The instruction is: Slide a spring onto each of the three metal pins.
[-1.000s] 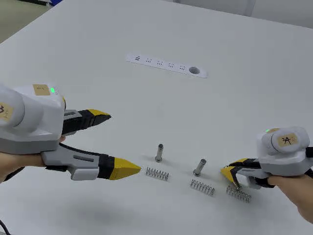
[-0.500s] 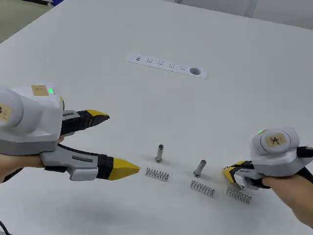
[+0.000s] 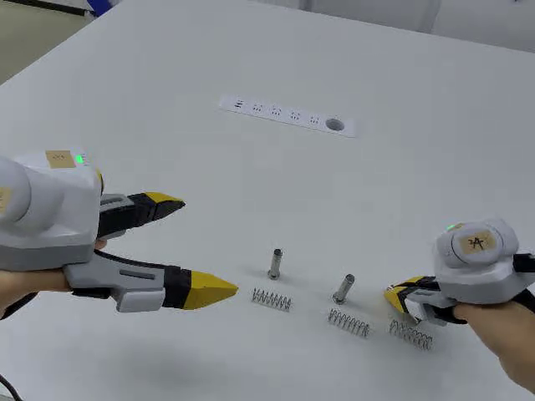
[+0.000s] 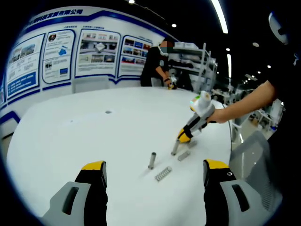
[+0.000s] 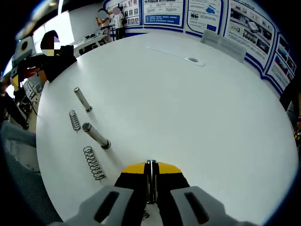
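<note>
Left gripper (image 3: 196, 245) hovers over the white table (image 3: 376, 192) with its jaws wide apart and nothing between them. The right gripper (image 3: 401, 298) is low near the table surface, with its jaws pressed together on a slim metal rod. I judge this rod to be the third pin (image 5: 150, 181).

Several things can go wrong from here. The held rod is thin and smooth, so it can turn or slip in the jaws when a spring is pushed against its end. The springs lie flat and are light, so a jaw that comes down a little off centre can flick one away or make it roll. The two standing pins are narrow at the base, and a careless pass of either gripper can knock them over.

The left spring (image 3: 271, 299) lies just beyond the lower jaw tip of the left gripper, to its right. The middle spring (image 3: 348, 322) lies between the two grippers, nearer to the right one. The right spring (image 3: 410, 334) lies just below the right gripper's tip, and I cannot tell if they touch.

The left pin (image 3: 274, 263) stands upright just behind the left spring. The middle pin (image 3: 343, 288) stands just behind the middle spring, near the right gripper's tip but apart from it.
</note>
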The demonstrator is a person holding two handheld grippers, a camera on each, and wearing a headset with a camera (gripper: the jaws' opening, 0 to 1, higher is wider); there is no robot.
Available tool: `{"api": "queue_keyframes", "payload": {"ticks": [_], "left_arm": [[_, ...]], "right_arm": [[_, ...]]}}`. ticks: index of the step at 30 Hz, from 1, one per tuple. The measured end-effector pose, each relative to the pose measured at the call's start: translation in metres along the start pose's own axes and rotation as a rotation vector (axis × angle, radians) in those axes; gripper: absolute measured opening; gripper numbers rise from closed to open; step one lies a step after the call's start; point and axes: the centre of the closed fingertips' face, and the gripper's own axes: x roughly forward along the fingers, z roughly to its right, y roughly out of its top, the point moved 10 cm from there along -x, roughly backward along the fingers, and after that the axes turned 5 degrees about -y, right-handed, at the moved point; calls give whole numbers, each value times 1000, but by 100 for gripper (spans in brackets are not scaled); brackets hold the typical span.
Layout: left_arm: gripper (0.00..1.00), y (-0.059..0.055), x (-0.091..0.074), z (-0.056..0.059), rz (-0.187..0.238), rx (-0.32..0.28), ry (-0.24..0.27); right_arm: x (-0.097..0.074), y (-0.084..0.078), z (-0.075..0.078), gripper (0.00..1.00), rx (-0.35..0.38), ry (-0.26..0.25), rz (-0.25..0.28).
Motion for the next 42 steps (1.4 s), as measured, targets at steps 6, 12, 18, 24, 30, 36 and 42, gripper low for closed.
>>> {"api": "queue_keyframes", "payload": {"ticks": [6,12,18,24,30,36,42], "left_arm": [[85,-1,1,3,5,-10,0],[85,-1,4,6,6,-10,-5],[85,1,4,8,11,-7,-8],[85,2,2,10,12,-6,-6],[85,1,0,13,7,-3,-7],[85,3,-2,13,7,-1,-2],[85,7,0,16,9,7,-7]], "right_arm": [[-9,-1,4,7,37,-8,52],[-14,-3,6,7,52,-6,88],[-19,-4,5,8,62,-9,121],[-23,-6,2,8,71,-12,155],[-25,-7,2,8,98,-17,184],[-30,-8,3,8,94,-31,209],[-36,-11,6,8,90,-43,232]]}}
